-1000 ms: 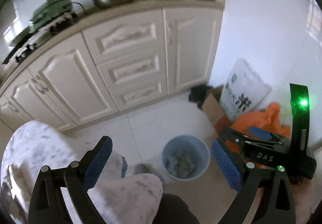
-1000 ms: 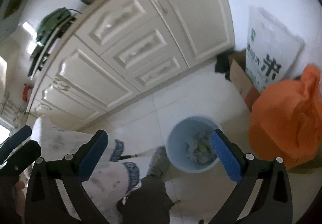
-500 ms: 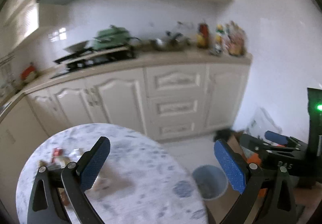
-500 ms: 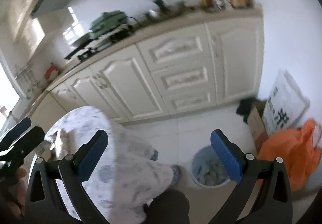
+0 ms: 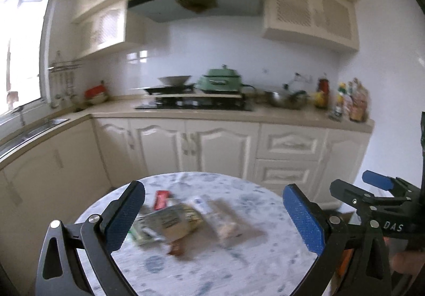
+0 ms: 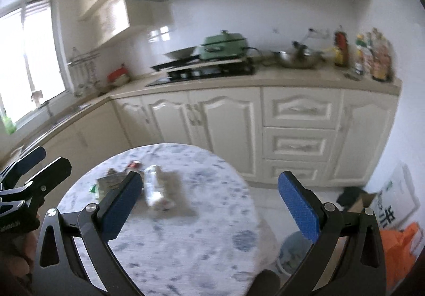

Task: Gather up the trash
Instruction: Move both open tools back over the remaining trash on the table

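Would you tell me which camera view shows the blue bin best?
The right wrist view: the blue bin shows on the floor beside the table, partly behind a gripper finger. The left wrist view shows none of it.

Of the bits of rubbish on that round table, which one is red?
The small red wrapper, lying at the far side of the pile on the table. The beige packet and the pale wrapper beside it show no red.
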